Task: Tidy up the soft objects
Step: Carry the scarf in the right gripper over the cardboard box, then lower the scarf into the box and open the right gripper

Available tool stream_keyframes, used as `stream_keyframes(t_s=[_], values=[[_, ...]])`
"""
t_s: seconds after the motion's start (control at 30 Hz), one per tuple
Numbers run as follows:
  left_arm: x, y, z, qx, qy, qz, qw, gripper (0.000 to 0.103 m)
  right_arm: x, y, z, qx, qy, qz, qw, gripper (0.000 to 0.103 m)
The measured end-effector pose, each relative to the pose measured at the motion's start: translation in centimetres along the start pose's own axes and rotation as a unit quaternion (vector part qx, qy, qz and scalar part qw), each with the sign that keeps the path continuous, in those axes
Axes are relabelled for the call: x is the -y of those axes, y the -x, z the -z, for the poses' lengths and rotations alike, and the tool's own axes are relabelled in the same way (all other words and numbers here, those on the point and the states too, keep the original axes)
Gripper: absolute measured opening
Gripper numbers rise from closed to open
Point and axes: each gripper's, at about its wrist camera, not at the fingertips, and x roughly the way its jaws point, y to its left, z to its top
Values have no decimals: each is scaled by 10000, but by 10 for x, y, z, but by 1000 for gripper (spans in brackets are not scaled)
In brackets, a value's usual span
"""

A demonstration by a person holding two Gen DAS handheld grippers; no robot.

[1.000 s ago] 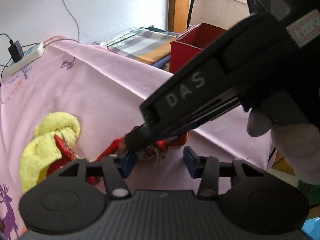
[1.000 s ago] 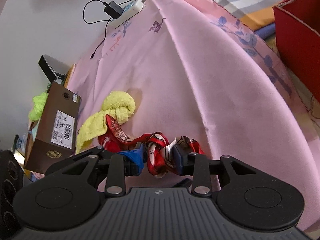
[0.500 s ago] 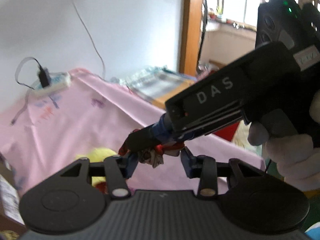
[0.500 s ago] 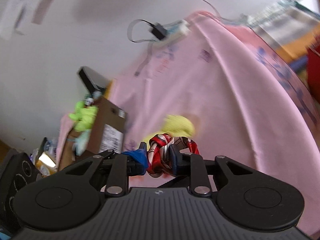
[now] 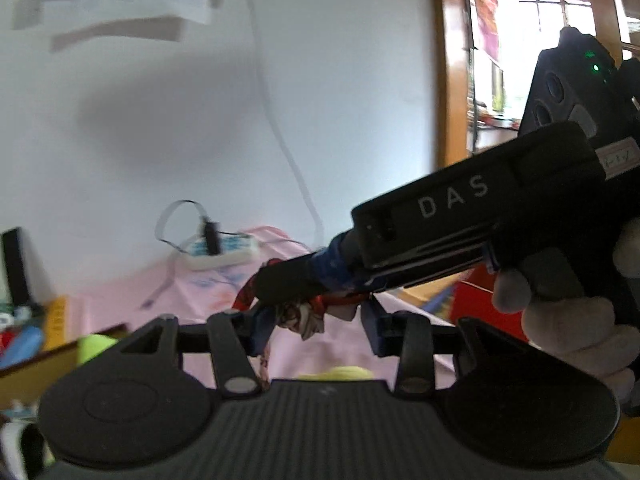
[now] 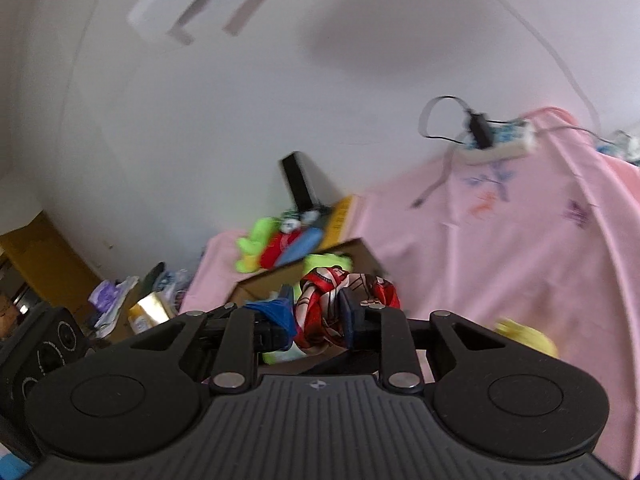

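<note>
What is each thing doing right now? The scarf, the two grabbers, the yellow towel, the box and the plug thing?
Red patterned scarf: bunched, lifted off the pink cloth, pinched by the right gripper.
Right gripper: shut on the scarf.
Left gripper: fingers apart, scarf dangling between them, not pinched.
Yellow towel: lying crumpled on the pink cloth.
Cardboard box: open, soft things inside.
Power strip: lying on the cloth, black adapter plugged in.

A pink cloth-covered bed (image 6: 500, 264) carries a power strip (image 6: 498, 142) and yellow towel (image 6: 528, 338).
</note>
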Motion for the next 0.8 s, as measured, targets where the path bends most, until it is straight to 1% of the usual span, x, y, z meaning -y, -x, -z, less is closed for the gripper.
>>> stream_keyframes(t_s=[0.23, 0.47, 0.63, 0.7, 0.8], values=[[-45, 22, 16, -25, 134, -623, 9980, 40, -34, -57, 1, -242, 196, -451, 9985, 6], [-90, 33, 39, -218, 415, -1070, 9931, 40, -66, -111, 14, -599, 471, -635, 9951, 6], [-111, 24, 53, -372, 564, -1157, 9910, 40, -74, -140, 21, -763, 642, -565, 9934, 6], [-116, 26, 61, -450, 602, -1137, 9907, 40, -75, -147, 24, -833, 723, -462, 9928, 6], [-125, 16, 67, -573, 698, -1048, 9904, 40, -73, -157, 28, -899, 866, -266, 9918, 6]])
